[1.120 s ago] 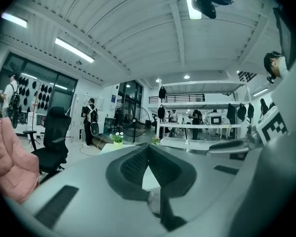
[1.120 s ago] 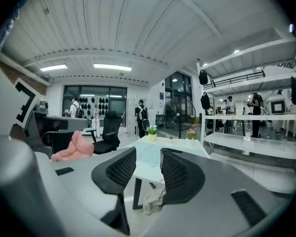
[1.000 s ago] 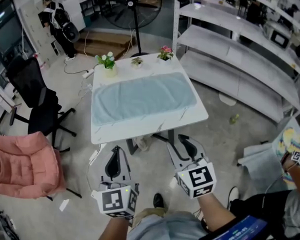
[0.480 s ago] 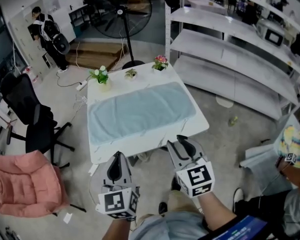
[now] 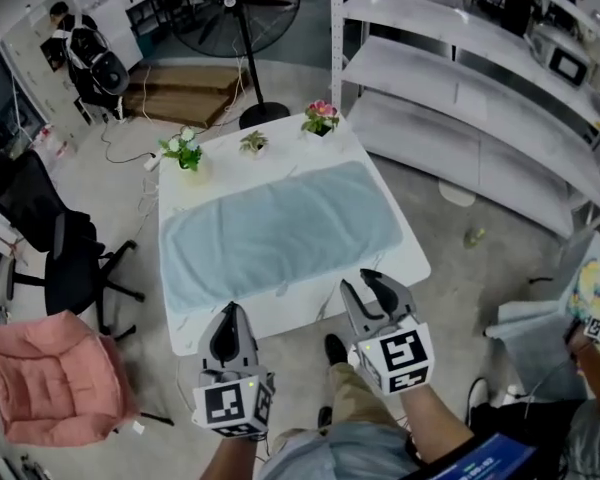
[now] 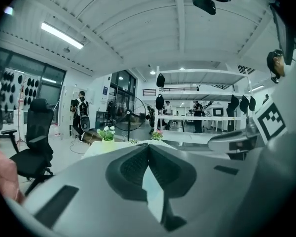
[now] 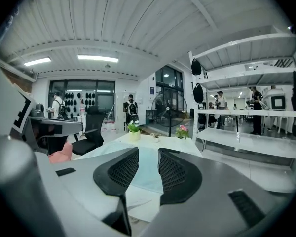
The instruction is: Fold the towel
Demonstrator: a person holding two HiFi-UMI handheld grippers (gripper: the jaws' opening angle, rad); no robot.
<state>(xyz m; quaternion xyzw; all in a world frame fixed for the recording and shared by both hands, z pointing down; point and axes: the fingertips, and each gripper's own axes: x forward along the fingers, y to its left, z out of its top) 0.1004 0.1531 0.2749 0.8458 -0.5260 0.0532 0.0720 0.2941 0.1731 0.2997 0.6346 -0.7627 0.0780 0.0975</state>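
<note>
A pale blue towel point(image 5: 280, 236) lies spread flat across a white table point(image 5: 408, 264), its long side running left to right. Both grippers hover just short of the table's near edge, apart from the towel. My left gripper point(image 5: 230, 315) is shut with nothing in it; in the left gripper view its tip point(image 6: 148, 145) points at the table point(image 6: 116, 145). My right gripper point(image 5: 364, 282) is open and empty. In the right gripper view the towel point(image 7: 148, 173) shows through the gap between the pads point(image 7: 122, 170) of that gripper point(image 7: 148, 154).
Three small potted plants point(image 5: 184, 150) point(image 5: 253, 143) point(image 5: 320, 118) stand along the table's far edge. A black office chair point(image 5: 50, 238) and a pink cushioned seat point(image 5: 45, 373) are at the left. White shelving point(image 5: 480, 98) runs along the right, a floor fan point(image 5: 242, 8) behind. A person point(image 5: 580, 368) sits at the right.
Both grippers have come forward together, from well short of the table to just before its near edge. The towel has not moved.
</note>
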